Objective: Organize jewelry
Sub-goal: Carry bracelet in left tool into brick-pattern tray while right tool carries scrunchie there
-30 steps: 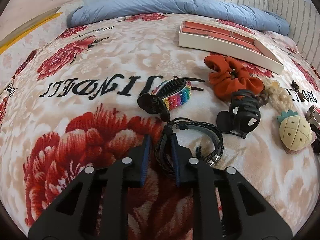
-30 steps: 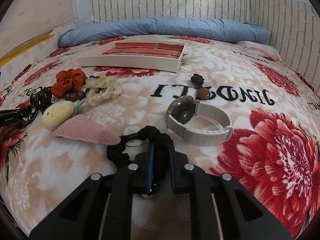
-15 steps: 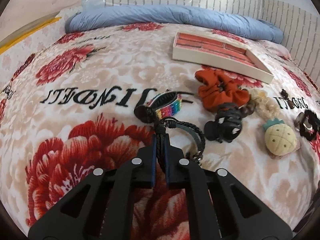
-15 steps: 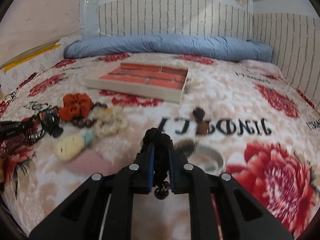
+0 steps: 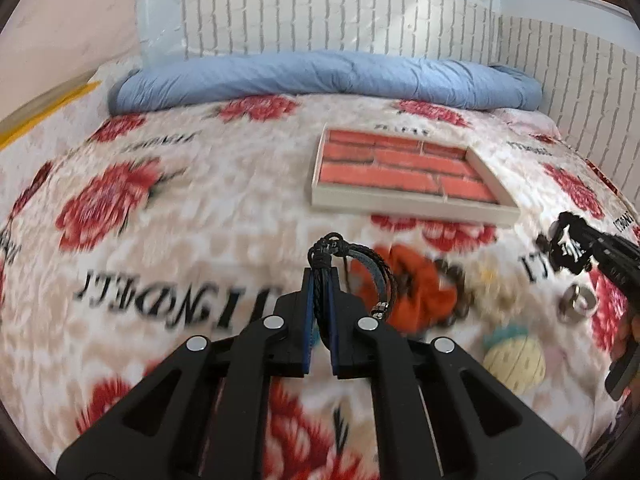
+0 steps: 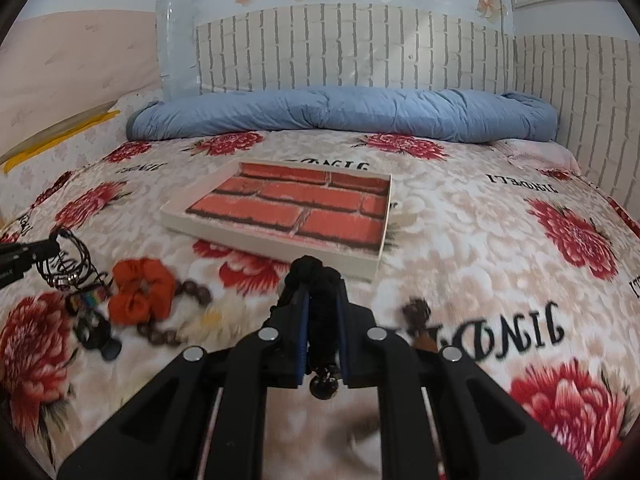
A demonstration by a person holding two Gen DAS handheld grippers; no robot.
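The left tongs (image 5: 319, 280) pinch a braided black cord bracelet (image 5: 352, 268) with small metal beads, lifted above the bed's plush floral blanket (image 5: 180, 208). The right tongs (image 6: 322, 300) clamp a thick, knotted black woven bracelet (image 6: 316, 280), a round bead hanging below. Ahead of both lies a shallow white tray (image 6: 276, 242) lined with a red brick print. Left of the right tongs sits a crinkled orange scrunchie (image 6: 142, 294). The blanket's mirrored black lettering is hard to read.

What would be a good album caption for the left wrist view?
Left gripper lifts a braided leather bracelet above the floral bedspread, brick-patterned tray ahead.
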